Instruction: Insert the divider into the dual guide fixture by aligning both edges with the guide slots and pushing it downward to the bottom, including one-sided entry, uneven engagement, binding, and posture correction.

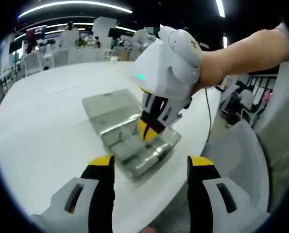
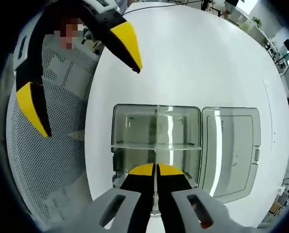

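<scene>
Left of the scene, left gripper (image 1: 149, 167) hovering with jaws spread wide and holding nothing, just short of the clear box (image 1: 134, 138) on the white table (image 1: 42, 126); further right, right gripper (image 2: 156, 170) pinched tight on the thin clear divider (image 2: 156, 187), poised over the near end of the box. Judged mid-insertion: edges probably entering the guide slots, next calling for a level, straight push down, watching for binding. Left gripper view giving the side-on tilt of the right gripper (image 1: 151, 127); right gripper view giving the top-down compartments and the open lid (image 2: 231, 150).
</scene>
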Tool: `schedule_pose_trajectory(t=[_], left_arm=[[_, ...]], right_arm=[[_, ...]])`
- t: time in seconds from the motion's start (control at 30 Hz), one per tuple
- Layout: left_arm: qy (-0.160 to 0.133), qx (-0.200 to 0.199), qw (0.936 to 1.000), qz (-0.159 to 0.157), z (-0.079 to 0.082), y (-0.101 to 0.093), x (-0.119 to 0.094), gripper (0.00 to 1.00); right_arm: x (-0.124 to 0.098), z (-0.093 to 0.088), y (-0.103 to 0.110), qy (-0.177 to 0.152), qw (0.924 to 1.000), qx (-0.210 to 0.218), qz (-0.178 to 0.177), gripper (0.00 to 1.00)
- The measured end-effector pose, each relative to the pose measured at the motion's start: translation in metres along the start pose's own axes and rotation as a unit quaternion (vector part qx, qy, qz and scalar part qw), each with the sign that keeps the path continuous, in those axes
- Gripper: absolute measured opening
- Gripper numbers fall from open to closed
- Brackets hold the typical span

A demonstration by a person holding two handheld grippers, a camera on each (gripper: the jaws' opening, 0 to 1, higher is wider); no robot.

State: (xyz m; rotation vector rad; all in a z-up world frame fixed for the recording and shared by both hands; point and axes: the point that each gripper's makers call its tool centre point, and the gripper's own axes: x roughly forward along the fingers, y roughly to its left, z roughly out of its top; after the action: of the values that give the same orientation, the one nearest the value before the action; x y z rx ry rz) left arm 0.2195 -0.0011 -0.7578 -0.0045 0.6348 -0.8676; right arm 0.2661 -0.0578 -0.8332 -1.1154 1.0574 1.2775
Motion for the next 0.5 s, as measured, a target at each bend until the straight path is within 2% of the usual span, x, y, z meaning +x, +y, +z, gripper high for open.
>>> schedule_pose_trajectory(t=[0.13,0.5], left_arm=[[0.001,0.002,1.0000,-0.001,0.000,-0.001,0.000,0.59],[0.004,0.007,1.0000,-0.003,-0.001,-0.004,0.000,0.59]], right_arm=[[-0.001,-0.001,-0.002,-0.009,0.9999,0.012,-0.003,0.00],[-0.012,0.000,-0.004,-0.051,0.9970,0.057,-0.005,0.12]])
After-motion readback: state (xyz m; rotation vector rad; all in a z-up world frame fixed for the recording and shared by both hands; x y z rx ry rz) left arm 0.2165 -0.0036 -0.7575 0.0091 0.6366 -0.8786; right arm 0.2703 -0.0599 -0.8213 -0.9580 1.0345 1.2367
